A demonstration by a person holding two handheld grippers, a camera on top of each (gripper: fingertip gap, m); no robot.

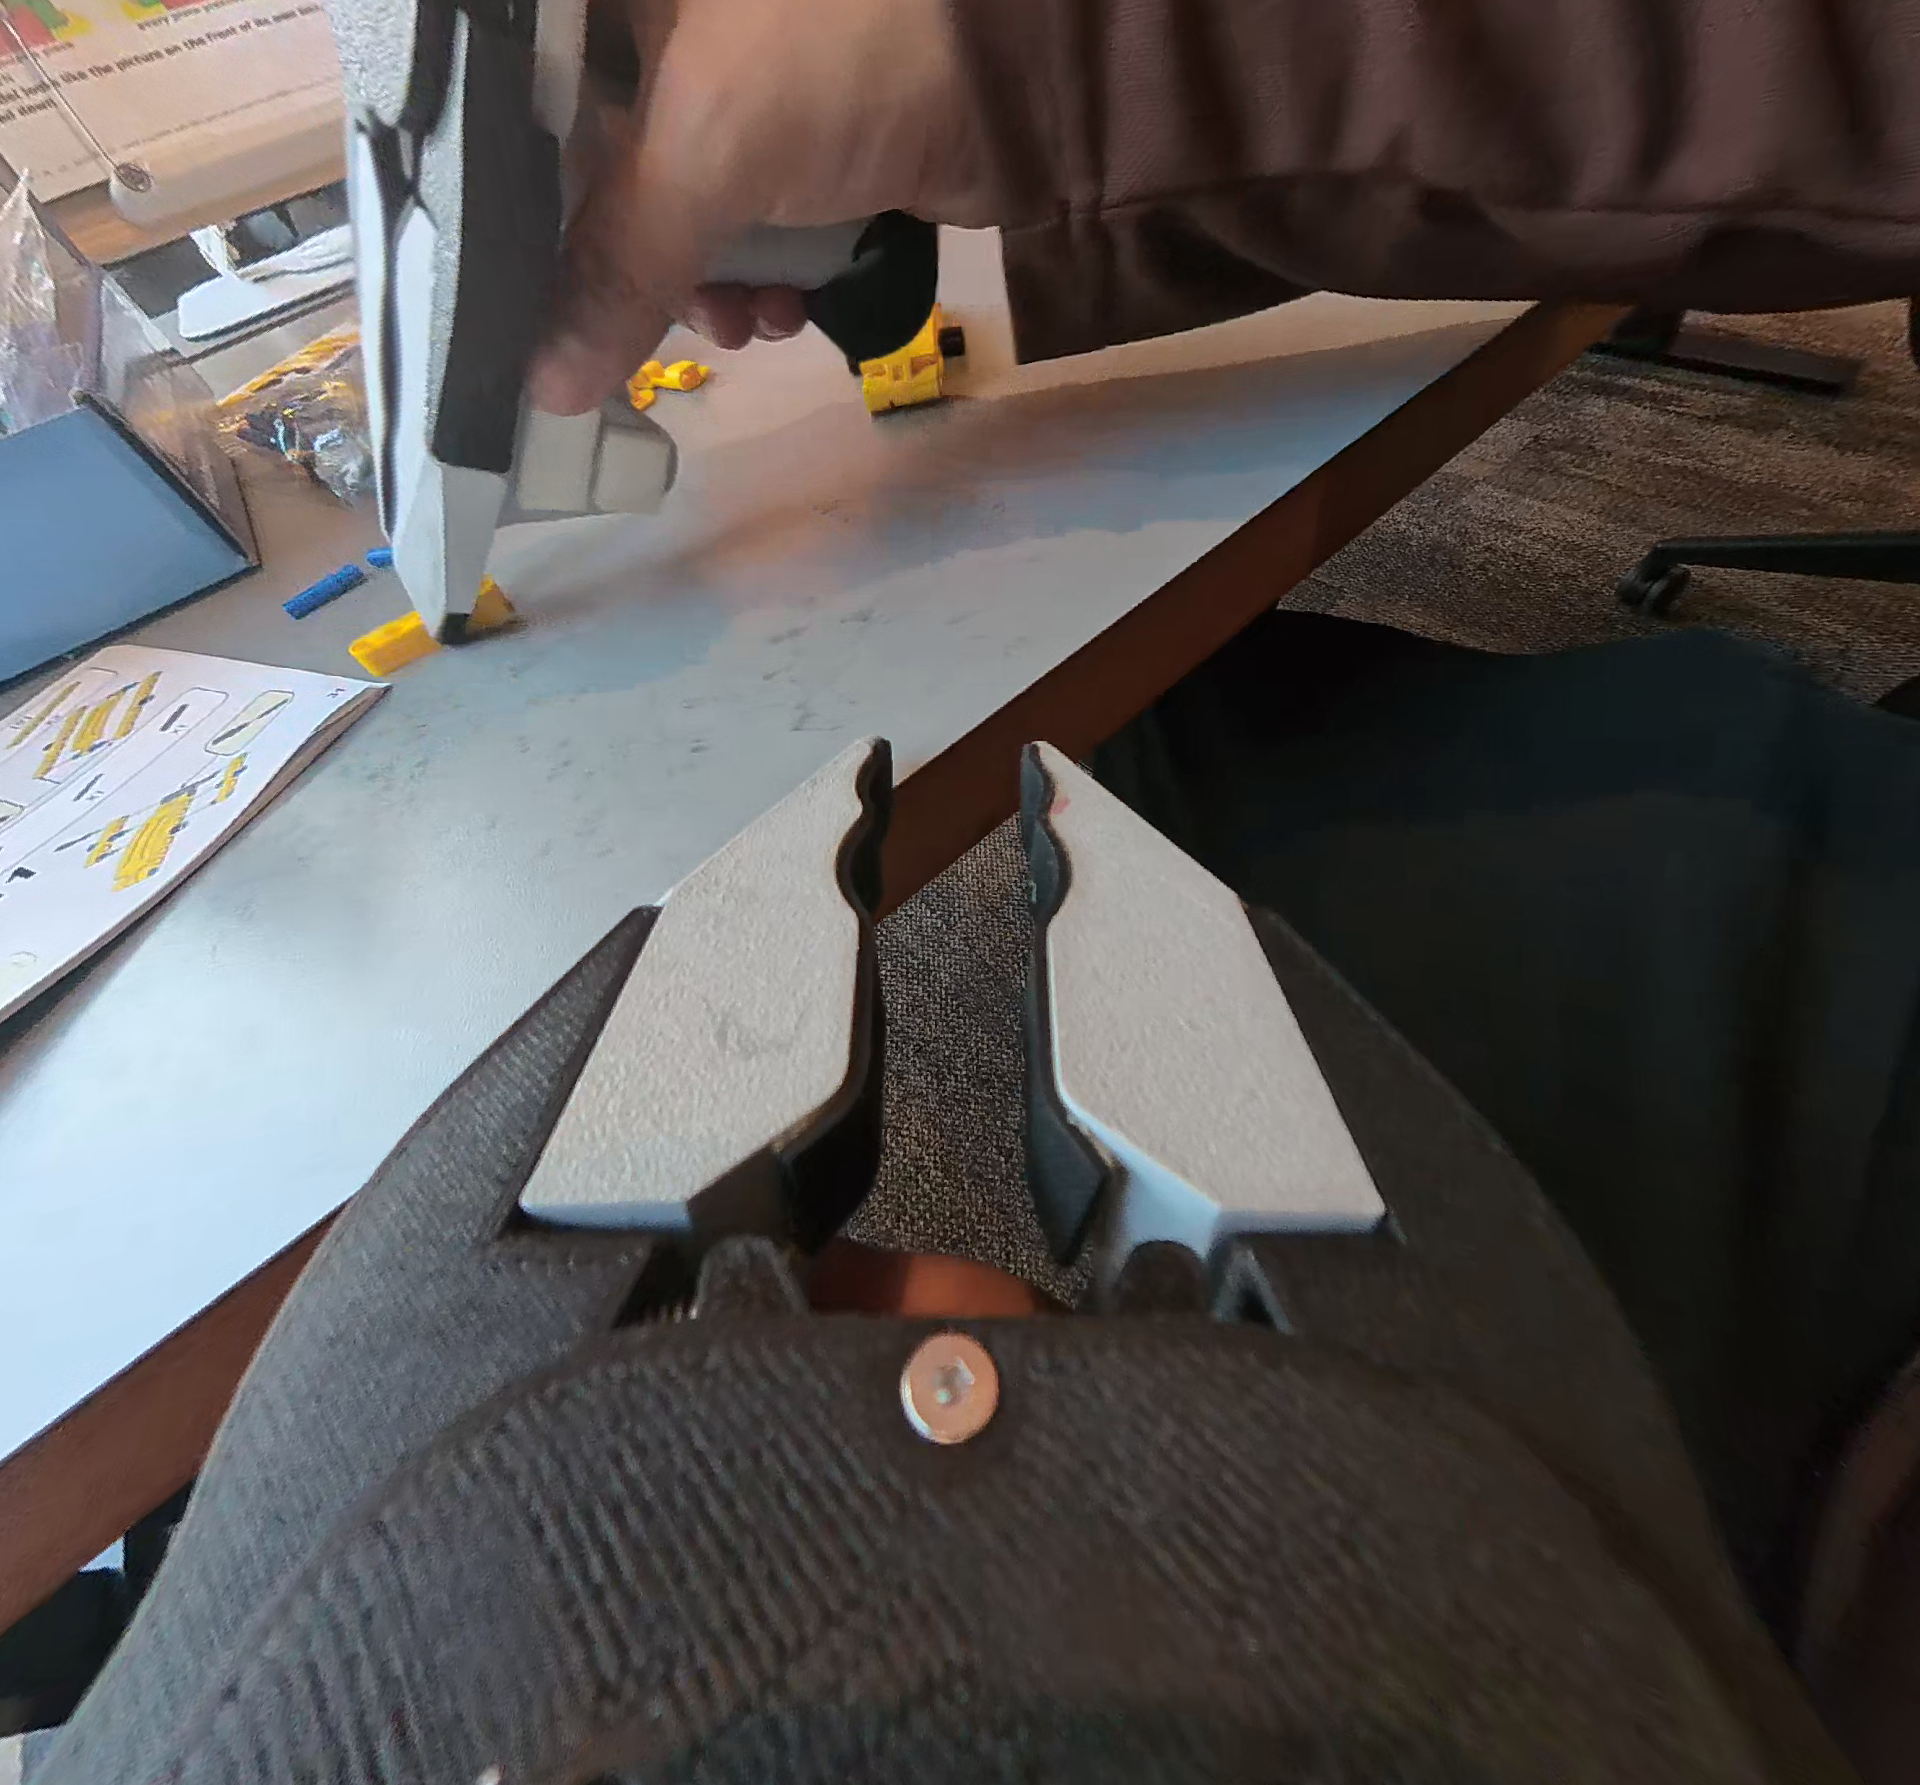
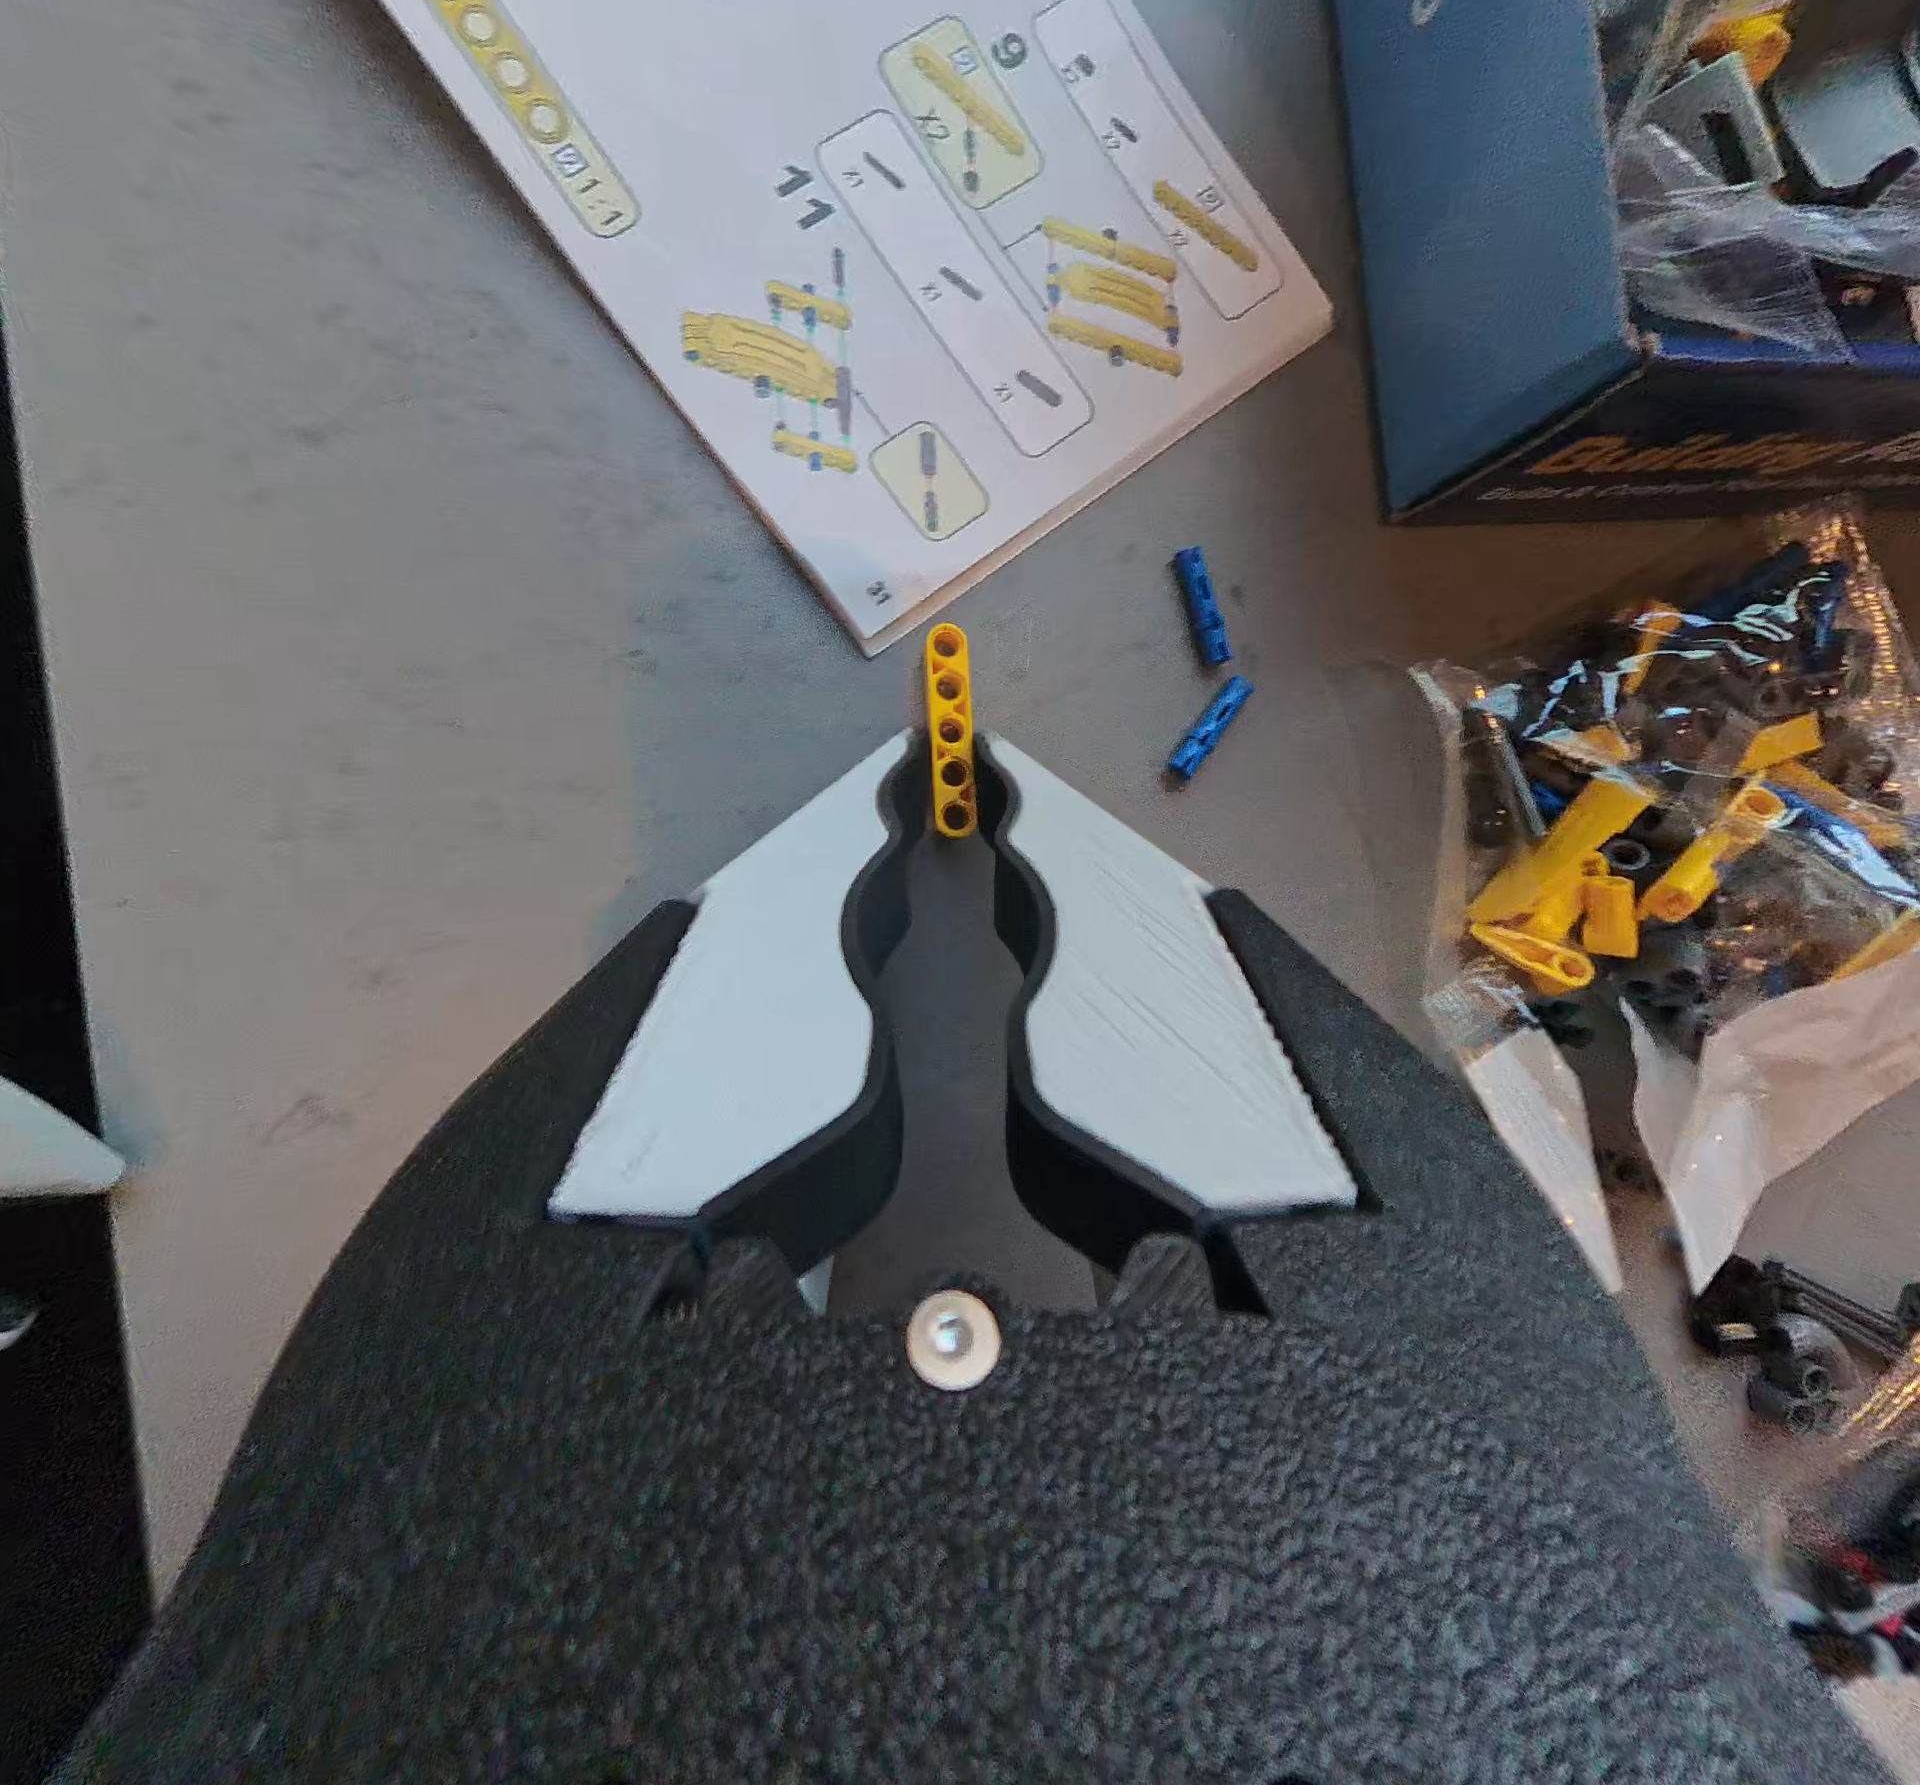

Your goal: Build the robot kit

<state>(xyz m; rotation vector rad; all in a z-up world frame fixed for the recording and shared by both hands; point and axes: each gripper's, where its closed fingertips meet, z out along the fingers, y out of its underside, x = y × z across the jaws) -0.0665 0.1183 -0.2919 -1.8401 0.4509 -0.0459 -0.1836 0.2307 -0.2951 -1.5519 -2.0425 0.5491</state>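
My right gripper [image 2: 952, 767] is shut on a short yellow beam with holes [image 2: 947, 686], which lies on the grey table [image 2: 364, 592] and sticks out past the fingertips. In the left wrist view the same gripper [image 1: 457, 608], held by a hand, points down with its tips on the yellow beam [image 1: 390, 644]. Two blue pins [image 2: 1202, 605] [image 2: 1210, 725] lie just right of the beam. My left gripper [image 1: 956, 769] is open and empty, hovering over the table's near edge [image 1: 1143, 613], well away from the parts.
An open instruction booklet [image 2: 727, 229] lies beyond the beam. A blue box [image 2: 1475, 229] and a clear bag of yellow, black and blue parts [image 2: 1662, 852] sit to the right. A yellow part-built vehicle [image 1: 904, 369] stands farther back. Loose black parts [image 2: 1787, 1340] lie near right. My hands' fingertips stand some 15 cm from each other.
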